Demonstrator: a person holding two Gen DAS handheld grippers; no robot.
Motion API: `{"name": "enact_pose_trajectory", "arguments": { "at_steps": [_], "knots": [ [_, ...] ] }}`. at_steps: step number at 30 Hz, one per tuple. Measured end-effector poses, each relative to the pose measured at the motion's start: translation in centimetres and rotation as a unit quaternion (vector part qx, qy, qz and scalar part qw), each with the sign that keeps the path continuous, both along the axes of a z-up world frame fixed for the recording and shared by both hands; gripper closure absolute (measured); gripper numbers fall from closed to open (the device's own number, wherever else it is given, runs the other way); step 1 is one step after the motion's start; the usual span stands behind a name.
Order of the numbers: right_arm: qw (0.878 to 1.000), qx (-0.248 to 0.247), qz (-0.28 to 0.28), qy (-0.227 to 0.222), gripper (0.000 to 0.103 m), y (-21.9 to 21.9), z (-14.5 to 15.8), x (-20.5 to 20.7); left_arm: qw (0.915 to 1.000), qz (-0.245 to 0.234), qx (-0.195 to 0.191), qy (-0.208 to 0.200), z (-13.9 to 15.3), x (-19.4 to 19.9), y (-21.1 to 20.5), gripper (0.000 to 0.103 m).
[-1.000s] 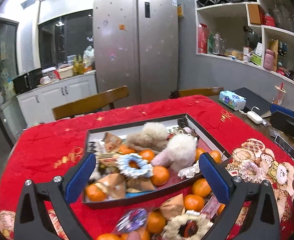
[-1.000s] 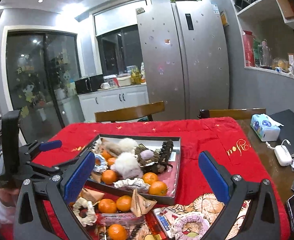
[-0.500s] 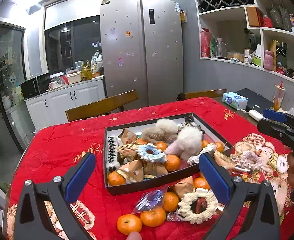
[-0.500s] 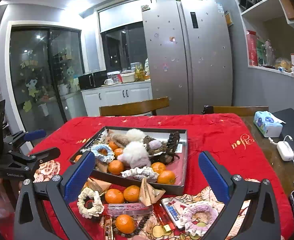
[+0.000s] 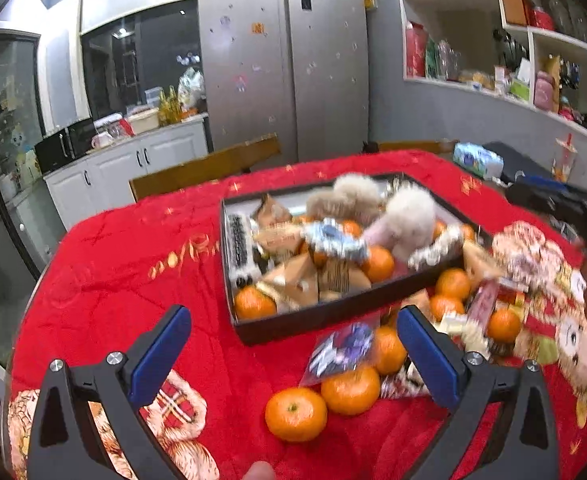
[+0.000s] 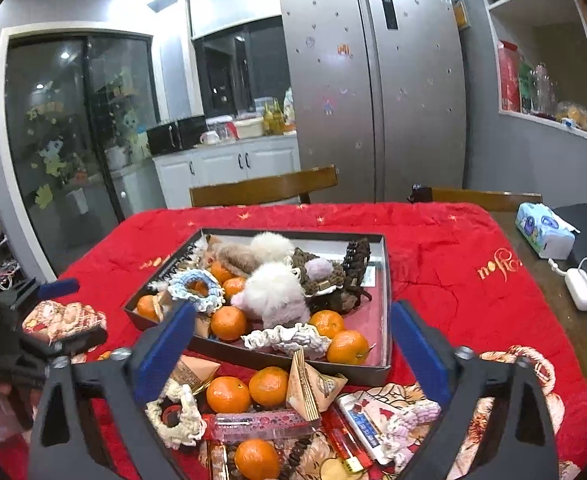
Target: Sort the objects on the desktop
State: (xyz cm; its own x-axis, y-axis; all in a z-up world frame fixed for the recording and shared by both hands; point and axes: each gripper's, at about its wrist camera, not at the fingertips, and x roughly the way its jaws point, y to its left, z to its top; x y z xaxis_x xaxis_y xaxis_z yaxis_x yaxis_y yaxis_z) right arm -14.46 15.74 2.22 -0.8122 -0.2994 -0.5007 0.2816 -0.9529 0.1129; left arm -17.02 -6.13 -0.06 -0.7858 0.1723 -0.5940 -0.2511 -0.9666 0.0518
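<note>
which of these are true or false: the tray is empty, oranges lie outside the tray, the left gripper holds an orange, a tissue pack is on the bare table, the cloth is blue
1. The tray is empty. False: it holds oranges, fluffy balls and scrunchies.
2. Oranges lie outside the tray. True: several sit on the cloth in front of it.
3. The left gripper holds an orange. False: its jaws stand open with nothing gripped.
4. A tissue pack is on the bare table. True: it lies on the wood beyond the cloth's edge.
5. The cloth is blue. False: it is red.
</note>
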Motion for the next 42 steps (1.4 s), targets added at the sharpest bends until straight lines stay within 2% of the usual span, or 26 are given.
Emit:
{"name": "enact_pose_trajectory", "arguments": {
  "at_steps": [3,7,9,13,16,20,24,30,40,42],
  "knots": [
    [1.0,0.002,-0.002,-0.017,0.022,-0.3,-1.6,-0.6,0.9999,-0.006,-0.005,-0.014,-1.3,0.2,-0.4,0.0],
    [0.999,0.006,-0.01,-0.043,0.035,0.0,-4.0,-1.1,0.9995,-0.001,-0.023,-0.022,-2.8,0.6,-1.0,0.0],
    [0.998,-0.011,-0.009,-0.059,0.04,0.6,-4.9,-1.4,0.9991,-0.006,-0.012,-0.041,-3.6,0.1,-1.2,0.0],
    [0.996,-0.009,0.005,-0.086,0.046,0.7,-6.5,-1.7,0.9974,-0.01,-0.007,-0.071,-5.0,-0.4,-1.0,0.002],
    [0.995,-0.006,0.006,-0.099,0.049,0.7,-7.4,-1.9,0.9978,-0.01,-0.007,-0.066,-5.1,-0.2,-0.9,0.004],
    [0.993,-0.039,0.002,-0.113,0.054,1.7,-7.7,-2.3,0.9973,-0.019,0.01,-0.07,-5.0,0.1,-1.0,0.015],
    [0.99,-0.064,0.003,-0.125,0.054,2.3,-8.1,-2.6,0.9961,-0.027,0.034,-0.077,-5.2,0.6,-1.2,0.024],
    [0.99,-0.063,0.003,-0.126,0.055,2.3,-8.1,-2.6,0.9945,-0.033,0.049,-0.086,-5.5,0.6,-1.4,0.024],
    [0.989,-0.067,0.004,-0.129,0.054,2.2,-8.2,-2.7,0.9834,-0.062,0.105,-0.134,-6.6,0.3,-2.5,0.024],
    [0.989,-0.066,0.003,-0.129,0.054,2.1,-8.2,-2.7,0.9817,-0.067,0.115,-0.137,-6.7,0.4,-2.6,0.03]
  ]
}}
